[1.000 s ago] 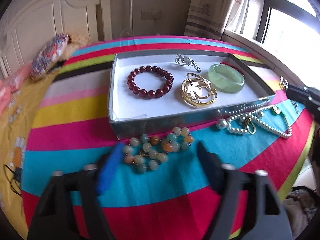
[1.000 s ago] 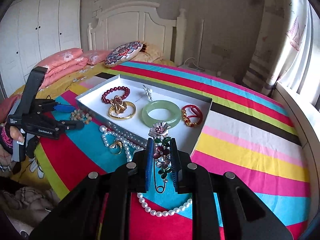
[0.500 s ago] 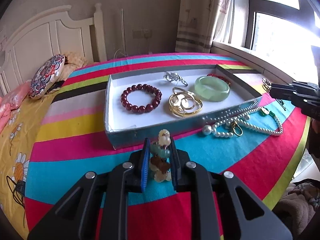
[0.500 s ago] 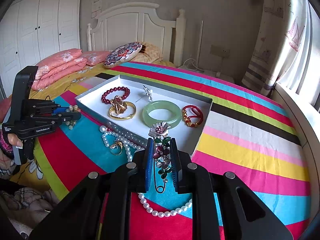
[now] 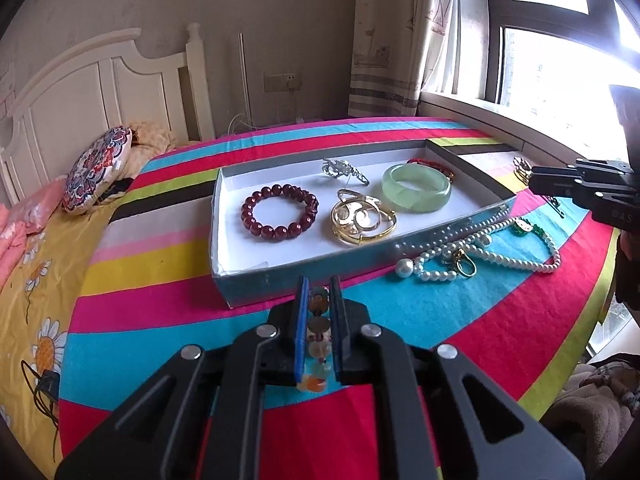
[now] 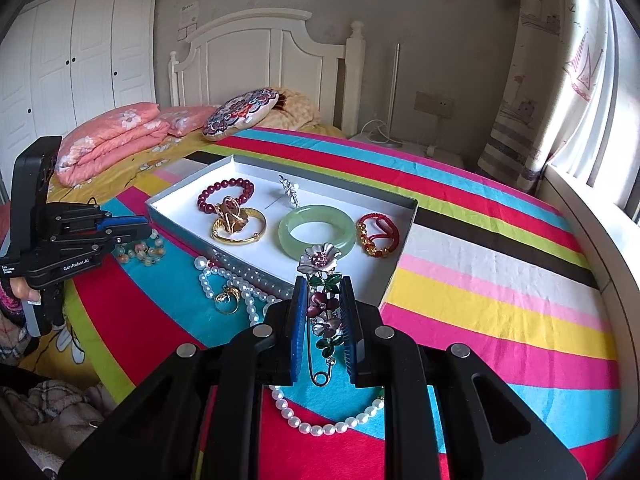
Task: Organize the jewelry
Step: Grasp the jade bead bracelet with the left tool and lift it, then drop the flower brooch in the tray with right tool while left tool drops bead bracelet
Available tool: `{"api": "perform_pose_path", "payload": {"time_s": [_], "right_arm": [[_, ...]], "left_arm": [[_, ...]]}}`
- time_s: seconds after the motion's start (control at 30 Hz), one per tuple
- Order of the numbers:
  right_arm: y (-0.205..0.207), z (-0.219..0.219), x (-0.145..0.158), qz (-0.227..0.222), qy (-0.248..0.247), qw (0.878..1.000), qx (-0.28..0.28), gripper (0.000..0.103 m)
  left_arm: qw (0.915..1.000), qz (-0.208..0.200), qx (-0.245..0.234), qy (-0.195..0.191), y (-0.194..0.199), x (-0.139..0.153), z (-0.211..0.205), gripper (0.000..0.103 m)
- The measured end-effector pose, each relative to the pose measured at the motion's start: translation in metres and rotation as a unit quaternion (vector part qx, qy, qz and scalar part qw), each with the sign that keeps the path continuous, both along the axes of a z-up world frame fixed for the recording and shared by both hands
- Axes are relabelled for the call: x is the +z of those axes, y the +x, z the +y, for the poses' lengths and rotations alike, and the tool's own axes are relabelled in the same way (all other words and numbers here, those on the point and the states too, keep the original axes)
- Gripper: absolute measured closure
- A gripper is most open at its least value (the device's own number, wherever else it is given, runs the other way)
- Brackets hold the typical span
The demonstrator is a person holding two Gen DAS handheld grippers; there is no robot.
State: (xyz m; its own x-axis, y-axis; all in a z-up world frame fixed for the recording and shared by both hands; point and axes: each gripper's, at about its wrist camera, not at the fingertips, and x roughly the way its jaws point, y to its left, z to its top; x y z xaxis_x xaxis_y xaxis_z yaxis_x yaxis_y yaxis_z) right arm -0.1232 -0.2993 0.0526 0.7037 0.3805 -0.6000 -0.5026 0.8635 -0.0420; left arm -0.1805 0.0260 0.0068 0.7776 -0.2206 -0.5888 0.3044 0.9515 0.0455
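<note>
- The jade-green bangle (image 5: pixel 417 193) at the frame's centre right looked glossy, smooth and translucent.
- The gold bangle (image 5: pixel 362 221) shone like polished metal.
- The dark red bead bracelet (image 5: pixel 279 213) was glossy.
- The pearl necklace (image 5: pixel 480 249) had a soft sheen.
- The tray (image 5: pixel 224 240) looked like matt white card inside.
- The striped bedspread (image 5: pixel 160 292) was matt woven cloth.
- The flower brooch (image 6: pixel 322 300) showed glossy enamel on metal.

Home bedroom, white panelled wooden headboard (image 6: pixel 272 60), white built-in wardrobe doors (image 6: pixel 80 56), folded pink floral quilt (image 6: pixel 112 140), round patterned cushion (image 6: pixel 242 114), rainbow-striped bedspread (image 6: pixel 500 272), patterned curtain beside window (image 5: pixel 396 40)
</note>
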Motion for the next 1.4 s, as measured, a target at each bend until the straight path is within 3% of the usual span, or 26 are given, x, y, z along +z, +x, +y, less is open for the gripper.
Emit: {"api": "perform_pose_path", "payload": {"time_s": [0.13,0.17,0.2,0.23,0.27,0.33,0.37,0.4,0.43,0.5,0.53,0.57,0.83,1.07,1.4], "right_arm": [[0.0,0.0,-0.001,0.002,0.0,1.0,-0.001,0.086],[0.0,0.0,-0.001,0.002,0.001,1.0,-0.001,0.086],[0.001,0.0,-0.001,0.003,0.001,1.0,-0.001,0.086],[0.0,0.0,-0.001,0.003,0.001,1.0,0.0,0.086],[0.0,0.0,-0.001,0.003,0.001,1.0,0.0,0.086],[0.0,0.001,-0.002,0.003,0.0,1.0,0.0,0.086],[0.0,0.001,-0.002,0.004,0.0,1.0,0.001,0.086],[-0.001,0.002,-0.003,0.004,-0.001,1.0,0.001,0.086],[-0.001,0.002,-0.003,0.004,-0.001,1.0,0.002,0.086],[-0.001,0.003,-0.003,0.004,-0.001,1.0,0.002,0.086],[-0.002,0.003,-0.003,0.004,0.0,1.0,0.002,0.086],[-0.001,0.003,-0.003,0.005,0.0,1.0,0.003,0.086],[-0.007,0.007,0.004,-0.013,-0.003,1.0,0.005,0.086],[-0.007,0.011,0.012,-0.022,-0.006,1.0,0.008,0.086],[0.017,0.022,0.01,-0.007,-0.021,1.0,0.001,0.086]], "left_arm": [[0.9989,0.037,-0.021,-0.02,0.004,-0.004,0.004,0.092],[0.9984,0.045,-0.023,-0.025,0.005,-0.006,0.005,0.079],[0.9981,0.052,-0.017,-0.027,0.006,-0.008,0.007,0.048],[0.9981,0.053,-0.009,-0.029,0.006,-0.009,0.009,0.036],[0.9981,0.052,-0.007,-0.031,0.006,-0.009,0.01,0.032],[0.9974,0.063,-0.011,-0.032,0.008,-0.011,0.01,0.034],[0.9971,0.07,-0.012,-0.027,0.009,-0.013,0.008,0.043],[0.9965,0.08,-0.017,-0.018,0.011,-0.016,0.005,0.06],[0.9971,0.074,-0.015,-0.006,0.01,-0.017,0.002,0.063],[0.9975,0.067,-0.023,0.005,0.007,-0.017,-0.002,0.079],[0.9978,0.061,-0.023,0.011,0.005,-0.017,-0.004,0.081],[0.9981,0.056,-0.022,0.015,0.004,-0.017,-0.005,0.094],[0.9996,0.016,-0.018,-0.018,-0.005,0.008,-0.002,0.094],[0.9995,-0.005,-0.025,-0.015,-0.003,0.032,-0.008,0.094],[0.9996,0.002,-0.019,-0.021,0.037,0.044,-0.011,0.094]]}}
